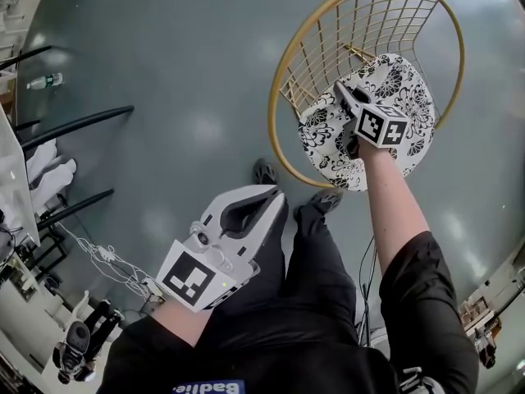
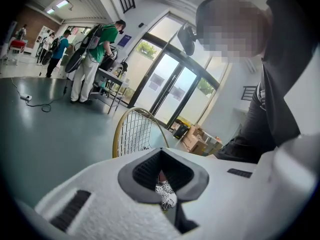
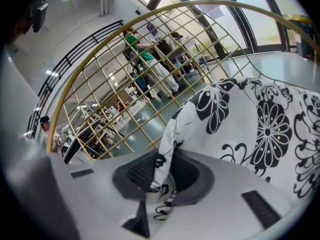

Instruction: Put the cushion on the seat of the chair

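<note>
The right tool (image 3: 159, 176) is clamped on a pinched fold at the edge of the cushion (image 3: 270, 129), which lies over the seat inside the wire chair (image 1: 385, 15). It looks light, soft and floppy, so an edge pinch may crease it; a thicker bite at the rim should hold best. The left tool (image 1: 273, 192) is closed and empty, by the person's leg.

Floor (image 1: 164, 48): grey-green, glossy. Standing on it: gold wire chair (image 1: 373, 19), far right; bottle (image 1: 43, 81), lying at left edge; white cable (image 1: 98, 253), near left; two shoes (image 1: 264, 171), just beside the chair.
</note>
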`<move>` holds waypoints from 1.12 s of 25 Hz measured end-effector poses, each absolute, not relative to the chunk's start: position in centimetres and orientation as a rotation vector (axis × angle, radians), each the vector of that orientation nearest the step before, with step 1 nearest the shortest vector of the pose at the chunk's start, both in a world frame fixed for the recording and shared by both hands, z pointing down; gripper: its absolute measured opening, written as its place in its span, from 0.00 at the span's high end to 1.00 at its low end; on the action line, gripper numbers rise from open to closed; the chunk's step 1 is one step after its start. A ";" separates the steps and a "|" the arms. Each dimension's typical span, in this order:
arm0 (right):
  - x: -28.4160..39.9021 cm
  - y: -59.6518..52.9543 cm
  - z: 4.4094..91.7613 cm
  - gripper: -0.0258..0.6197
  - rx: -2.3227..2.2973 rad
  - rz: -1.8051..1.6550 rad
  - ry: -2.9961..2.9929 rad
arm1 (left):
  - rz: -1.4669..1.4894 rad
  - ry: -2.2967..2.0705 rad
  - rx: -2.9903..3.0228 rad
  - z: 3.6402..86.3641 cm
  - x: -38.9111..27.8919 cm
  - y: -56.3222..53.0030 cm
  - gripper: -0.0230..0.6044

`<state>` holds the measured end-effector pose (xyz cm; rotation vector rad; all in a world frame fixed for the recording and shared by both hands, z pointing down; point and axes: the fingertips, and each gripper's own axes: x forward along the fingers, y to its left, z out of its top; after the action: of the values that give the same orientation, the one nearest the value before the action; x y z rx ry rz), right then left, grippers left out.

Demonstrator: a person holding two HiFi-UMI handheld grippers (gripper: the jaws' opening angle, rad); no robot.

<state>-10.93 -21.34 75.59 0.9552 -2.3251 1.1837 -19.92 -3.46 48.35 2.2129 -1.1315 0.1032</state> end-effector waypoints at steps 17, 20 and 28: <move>-10.2 -16.8 62.7 0.58 0.910 1.251 -2.471 | 0.043 -1.100 2.322 41.1 -19.3 -0.3 0.94; -9.3 -14.0 57.4 0.58 0.900 1.242 -2.508 | 0.045 -1.069 2.351 38.6 -18.2 0.2 0.94; -6.1 -4.1 37.1 0.59 0.901 1.112 -2.658 | 0.002 -0.930 2.507 26.0 -13.1 2.6 0.94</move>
<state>-6.10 -4.07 37.09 0.9015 -2.6582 1.1120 -13.14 2.62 25.95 2.5067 -0.9303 0.0018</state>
